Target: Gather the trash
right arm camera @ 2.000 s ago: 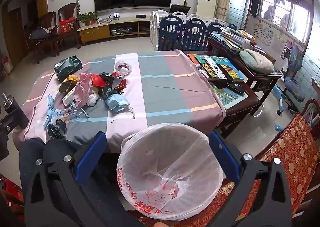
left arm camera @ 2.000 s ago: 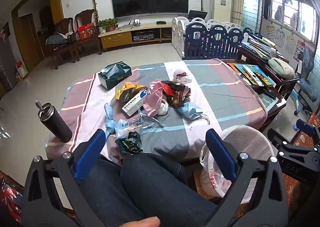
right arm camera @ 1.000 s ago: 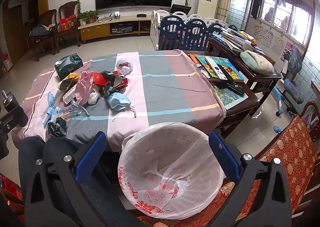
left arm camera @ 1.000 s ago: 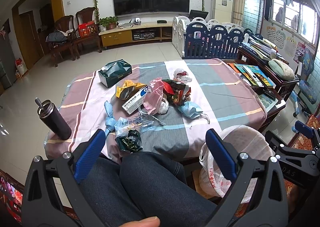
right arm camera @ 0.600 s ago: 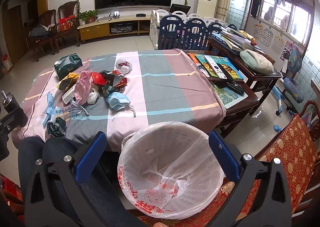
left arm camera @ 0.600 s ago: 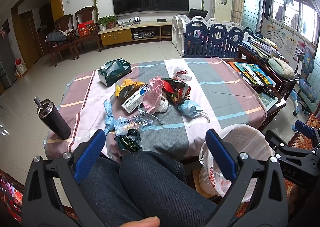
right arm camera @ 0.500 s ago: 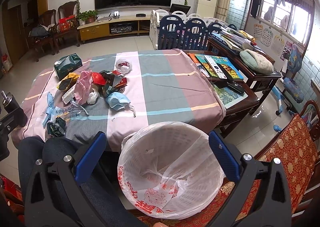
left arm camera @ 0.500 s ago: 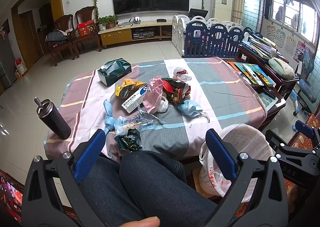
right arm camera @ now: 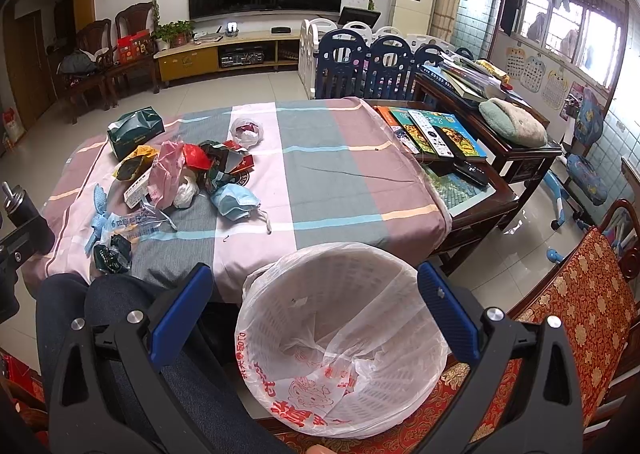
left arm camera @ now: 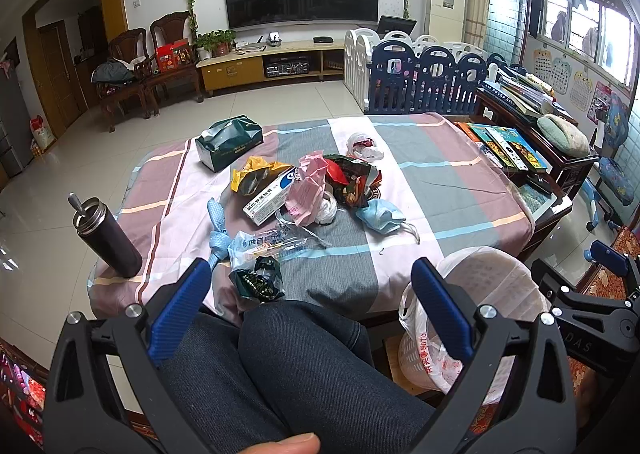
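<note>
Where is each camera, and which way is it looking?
Left wrist: sits on the left tool, low over the person's lap, facing the trash pile on the table; the open blue fingers, dark trouser legs and a thumb tip show.
Right wrist: sits on the right tool, facing down into the lined trash basket and the table beyond; open fingers and a leg show.
Both see: the table, blue face mask, basket, television.
</note>
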### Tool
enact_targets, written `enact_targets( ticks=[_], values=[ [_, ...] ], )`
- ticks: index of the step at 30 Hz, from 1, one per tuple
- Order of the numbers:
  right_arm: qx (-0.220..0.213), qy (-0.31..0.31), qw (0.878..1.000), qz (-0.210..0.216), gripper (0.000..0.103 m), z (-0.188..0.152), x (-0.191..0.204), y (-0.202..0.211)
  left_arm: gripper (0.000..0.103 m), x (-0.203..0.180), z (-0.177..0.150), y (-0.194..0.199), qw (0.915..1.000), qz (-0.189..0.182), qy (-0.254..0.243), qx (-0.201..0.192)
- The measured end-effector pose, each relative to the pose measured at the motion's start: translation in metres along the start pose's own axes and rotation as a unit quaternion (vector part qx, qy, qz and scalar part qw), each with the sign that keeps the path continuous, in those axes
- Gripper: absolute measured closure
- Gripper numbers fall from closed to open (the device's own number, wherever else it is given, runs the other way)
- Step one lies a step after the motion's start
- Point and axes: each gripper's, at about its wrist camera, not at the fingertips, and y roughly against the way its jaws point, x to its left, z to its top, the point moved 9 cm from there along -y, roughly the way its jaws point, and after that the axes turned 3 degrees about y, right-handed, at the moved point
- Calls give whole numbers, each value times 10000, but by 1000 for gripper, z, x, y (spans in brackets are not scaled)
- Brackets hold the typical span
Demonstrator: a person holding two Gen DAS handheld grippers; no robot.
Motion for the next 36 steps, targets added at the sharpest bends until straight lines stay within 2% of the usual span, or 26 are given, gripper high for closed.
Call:
enact_targets(
  ticks=[36],
  values=[
    [-15,-18,10000,-14,3,1,-3,0,3,0,-1,-1,10000,4,-2,20]
  ],
)
